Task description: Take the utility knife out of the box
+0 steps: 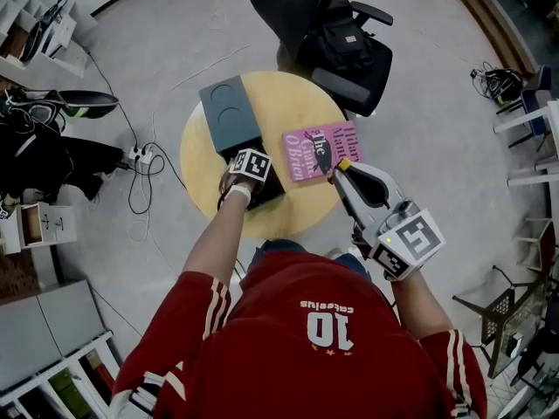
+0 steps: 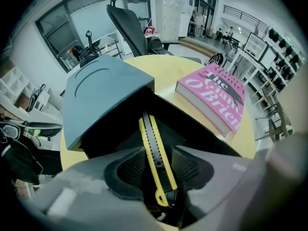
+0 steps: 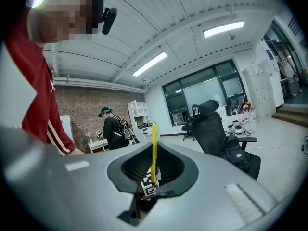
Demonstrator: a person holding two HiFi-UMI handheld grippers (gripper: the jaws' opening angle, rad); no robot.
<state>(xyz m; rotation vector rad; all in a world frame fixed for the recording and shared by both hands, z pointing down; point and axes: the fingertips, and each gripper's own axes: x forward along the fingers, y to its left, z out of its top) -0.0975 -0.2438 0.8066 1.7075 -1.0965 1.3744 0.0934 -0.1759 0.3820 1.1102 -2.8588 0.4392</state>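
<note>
Left gripper (image 1: 258,182) is right down over the box (image 1: 229,107) on the round yellow desk (image 1: 201,155), pointing steeply downward, and the left gripper view gives the best look at the utility knife (image 2: 155,148). It's slim, with a yellow body, a black ribbed track running down its middle and a small yellow hooked end nearest the camera. It lies lengthways in the black inner tray (image 2: 192,134) of the box, its far end reaching toward the grey-blue lid (image 2: 103,95), which covers the back part of the tray. The left gripper (image 2: 156,165) has its jaws standing wide, one ribbed pad on each side of the knife, the knife sitting in the gap between them and not clamped. From the head view the knife itself is hidden under that gripper. Just right of the box lies a pink book (image 1: 320,151), flat on the desk. Over on the right, the right gripper (image 1: 345,166) is held up off the desk, roughly level, its jaws drawn nearly together on a thin yellow strip (image 3: 154,148) standing upright between the pads; what that strip is, I can't tell.
</note>
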